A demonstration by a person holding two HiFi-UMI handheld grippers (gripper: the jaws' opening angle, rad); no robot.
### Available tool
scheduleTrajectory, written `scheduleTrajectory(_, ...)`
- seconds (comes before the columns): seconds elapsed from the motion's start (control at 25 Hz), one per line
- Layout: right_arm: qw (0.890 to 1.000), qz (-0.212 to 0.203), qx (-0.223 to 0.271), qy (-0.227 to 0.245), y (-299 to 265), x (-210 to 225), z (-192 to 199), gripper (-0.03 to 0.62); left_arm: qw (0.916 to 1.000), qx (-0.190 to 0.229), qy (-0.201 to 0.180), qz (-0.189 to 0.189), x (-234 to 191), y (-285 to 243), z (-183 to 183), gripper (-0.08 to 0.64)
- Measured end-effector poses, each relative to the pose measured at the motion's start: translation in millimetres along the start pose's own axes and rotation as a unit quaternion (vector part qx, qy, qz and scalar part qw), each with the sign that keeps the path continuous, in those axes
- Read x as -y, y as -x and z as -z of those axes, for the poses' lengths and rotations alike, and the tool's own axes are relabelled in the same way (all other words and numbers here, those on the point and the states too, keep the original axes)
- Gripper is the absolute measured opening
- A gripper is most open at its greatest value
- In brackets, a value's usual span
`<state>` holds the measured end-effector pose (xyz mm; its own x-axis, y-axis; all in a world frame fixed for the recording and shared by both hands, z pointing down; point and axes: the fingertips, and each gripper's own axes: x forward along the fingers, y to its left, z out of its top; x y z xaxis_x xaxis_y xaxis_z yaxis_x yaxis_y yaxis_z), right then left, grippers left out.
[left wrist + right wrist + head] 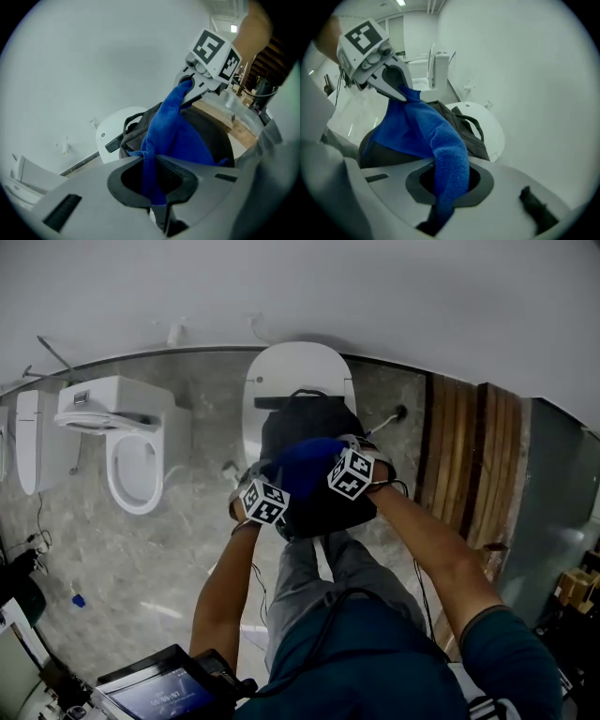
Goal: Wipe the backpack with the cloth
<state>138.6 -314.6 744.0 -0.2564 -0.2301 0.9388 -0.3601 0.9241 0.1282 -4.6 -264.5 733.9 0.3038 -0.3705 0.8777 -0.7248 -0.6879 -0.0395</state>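
A black backpack (307, 423) rests on the closed white toilet lid (281, 367). A blue cloth (305, 465) is stretched over it between both grippers. My left gripper (279, 482) is shut on one end of the cloth (176, 136), which is pinched between its jaws at the bottom of the left gripper view (157, 187). My right gripper (333, 461) is shut on the other end (440, 145), just above the backpack (464, 129). Each gripper view shows the opposite gripper: the right gripper (187, 89) and the left gripper (405, 91).
A second toilet (131, 442) with its seat open stands to the left on the grey marble floor. A wooden slatted panel (469, 456) runs along the right. A screen device (159, 690) sits at the lower left, by the person's legs (319, 587).
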Motion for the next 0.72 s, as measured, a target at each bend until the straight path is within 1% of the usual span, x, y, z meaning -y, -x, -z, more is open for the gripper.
scheduleTrajectory(0.04, 1.000, -0.005, -0.015, 0.006, -6, 5, 1, 0.018, 0.9999, -0.012, -0.011, 0.003, -8, -6, -5, 0.041)
scheduleTrajectory(0.12, 0.999, -0.024, -0.037, 0.022, -11, -5, 8, 0.018, 0.9984, -0.036, -0.041, 0.016, -6, -14, -7, 0.041)
scheduleTrajectory(0.16, 0.998, -0.032, -0.038, 0.031, -8, -17, 13, 0.018, 0.9974, -0.042, -0.055, 0.022, 2, -14, -5, 0.041)
scheduleTrajectory(0.24, 0.998, -0.043, -0.023, 0.037, 7, -46, 22, 0.018, 0.9964, -0.036, -0.071, 0.031, 27, -7, 0, 0.041)
scheduleTrajectory(0.36, 0.997, -0.074, -0.008, 0.010, 37, -101, 45, 0.018, 0.9964, -0.021, -0.065, 0.051, 79, 13, 26, 0.041)
scheduleTrajectory(0.44, 0.995, -0.097, -0.017, -0.014, 46, -135, 67, 0.018, 0.9959, -0.029, -0.051, 0.068, 114, 23, 53, 0.041)
scheduleTrajectory(0.52, 0.992, -0.113, -0.035, -0.038, 44, -155, 88, 0.018, 0.9953, -0.043, -0.029, 0.082, 138, 25, 76, 0.041)
scheduleTrajectory(0.6, 0.991, -0.115, -0.043, -0.049, 41, -157, 95, 0.018, 0.9952, -0.047, -0.017, 0.083, 145, 26, 81, 0.041)
scheduleTrajectory(0.64, 0.992, -0.108, -0.035, -0.050, 42, -149, 90, 0.018, 0.9959, -0.042, -0.019, 0.078, 140, 28, 75, 0.041)
scheduleTrajectory(0.72, 0.996, -0.080, -0.002, -0.047, 48, -114, 63, 0.018, 0.9980, -0.014, -0.028, 0.054, 113, 33, 48, 0.041)
